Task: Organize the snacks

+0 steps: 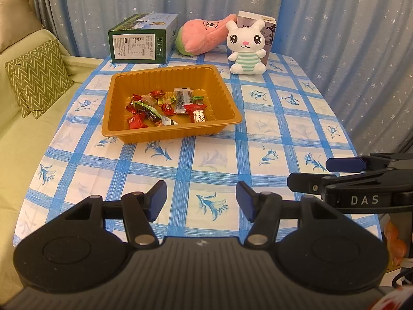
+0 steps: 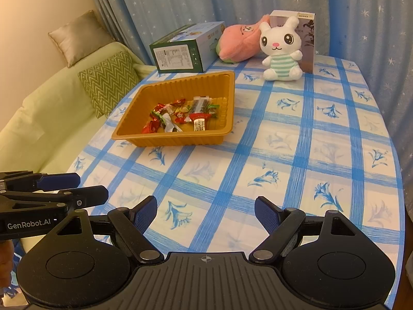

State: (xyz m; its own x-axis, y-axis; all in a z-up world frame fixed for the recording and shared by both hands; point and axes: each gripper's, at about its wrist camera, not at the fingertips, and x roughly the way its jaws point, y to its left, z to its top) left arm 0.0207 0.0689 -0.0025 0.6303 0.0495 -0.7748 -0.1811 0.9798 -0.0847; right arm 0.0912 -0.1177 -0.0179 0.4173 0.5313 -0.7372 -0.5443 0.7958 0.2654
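Observation:
An orange plastic tray [image 1: 227, 95] [image 2: 227, 95] sits on the blue-checked tablecloth and holds several wrapped snacks [image 1: 167, 108] [image 2: 180, 116], red, green and clear. My left gripper [image 1: 201, 199] is open and empty, held over the near table edge, well short of the tray. My right gripper [image 2: 206, 213] is open and empty too, also near the front edge. The right gripper shows from the side in the left wrist view [image 1: 335, 173], and the left gripper shows at the left of the right wrist view [image 2: 85, 186].
A green box [image 1: 140, 40] [image 2: 185, 51], a pink plush [image 1: 204, 36] [image 2: 237, 42], a white rabbit plush [image 1: 246, 45] [image 2: 281, 49] and an upright box [image 1: 269, 29] [image 2: 308, 44] stand at the back. A green sofa with cushions [image 1: 38, 77] [image 2: 108, 82] is left.

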